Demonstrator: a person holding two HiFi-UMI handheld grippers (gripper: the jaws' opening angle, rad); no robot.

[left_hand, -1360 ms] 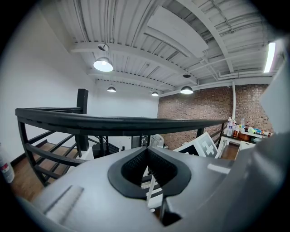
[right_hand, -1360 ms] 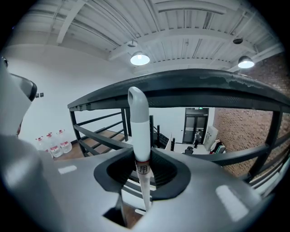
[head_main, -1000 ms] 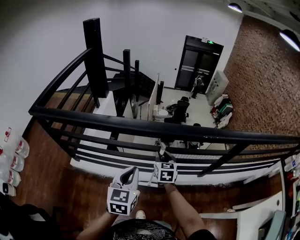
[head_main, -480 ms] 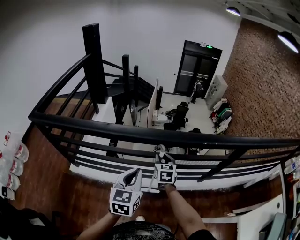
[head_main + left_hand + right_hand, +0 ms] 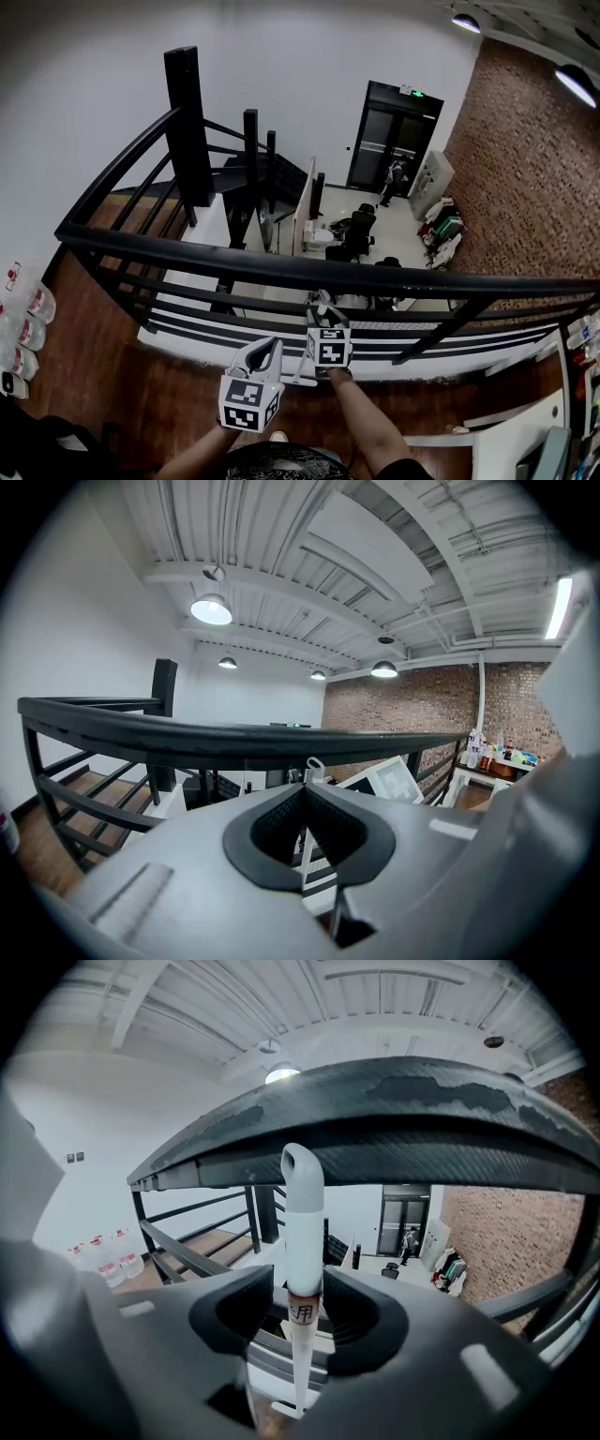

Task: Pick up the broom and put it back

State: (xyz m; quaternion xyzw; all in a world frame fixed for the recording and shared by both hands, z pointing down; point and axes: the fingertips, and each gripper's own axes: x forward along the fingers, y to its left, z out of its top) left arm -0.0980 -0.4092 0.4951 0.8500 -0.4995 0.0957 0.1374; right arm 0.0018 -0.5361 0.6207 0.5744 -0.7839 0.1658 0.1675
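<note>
Mezzanine floor, with a black railing (image 5: 309, 272) guarding the drop to the office below. The right gripper (image 5: 300, 1277) has just been opening its jaws. The white broom handle (image 5: 302, 1232) stands upright between them, just this side of the railing, its top up at the rail. A gap shows beside the handle, so the hold looks released. The left gripper (image 5: 304, 794), short of the railing, has its jaws together on nothing. The broom seems put back, and what remains is for the right gripper to draw clear.

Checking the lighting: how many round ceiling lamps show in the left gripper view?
4 round lamps: the nearest upper left, a smaller one below it, one at centre, one by the brick wall. More may be hidden.
</note>
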